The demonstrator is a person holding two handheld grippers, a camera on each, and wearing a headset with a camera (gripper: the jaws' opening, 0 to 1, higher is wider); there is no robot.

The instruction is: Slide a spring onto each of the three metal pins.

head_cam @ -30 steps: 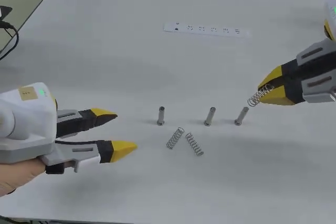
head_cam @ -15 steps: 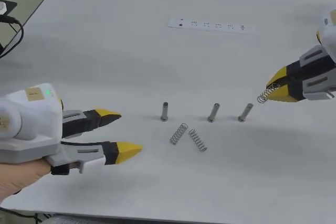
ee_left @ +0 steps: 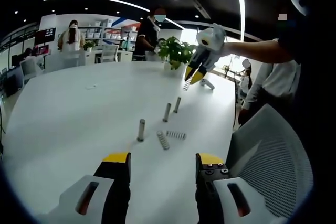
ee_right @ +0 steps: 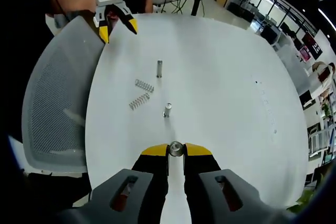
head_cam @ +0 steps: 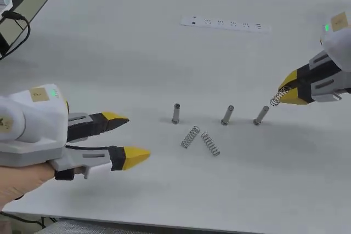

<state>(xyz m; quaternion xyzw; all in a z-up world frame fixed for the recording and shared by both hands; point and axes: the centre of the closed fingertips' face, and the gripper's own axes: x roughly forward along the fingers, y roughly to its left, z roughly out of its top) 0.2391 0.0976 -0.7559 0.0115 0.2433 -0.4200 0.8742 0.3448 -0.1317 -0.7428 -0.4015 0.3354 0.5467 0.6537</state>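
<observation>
Head view: three metal pins stand upright in a row on the white table (head_cam: 164, 53). Taking the middle pin (head_cam: 227, 115) as the mark, the left pin (head_cam: 176, 113) stands well apart on one side and the right pin (head_cam: 261, 115) nearer on the other. Two loose springs (head_cam: 190, 136) lie flat just in front of the middle pin, toward the left pin, their near ends spread apart. One power strip (head_cam: 225, 24) lies far beyond the middle pin.

The right gripper (head_cam: 285, 94) has its jaws clamped on a third spring (head_cam: 278, 98). It hangs slanted above and to the right of the middle pin, with its lower end just beside the right pin's top. Whether they touch, I cannot tell. The left gripper (head_cam: 129, 137) is well to the left of the middle pin, jaws spread wide with nothing between them.

Left gripper view: the three pins recede in a line, with both loose springs beside the middle one. The right gripper is raised beyond them with the spring dangling.

Right gripper view: the third spring is seen end-on as a ring between the pinched jaws. Two pins and two loose springs lie ahead, with one mesh chair (ee_right: 58, 93) off to the side.
</observation>
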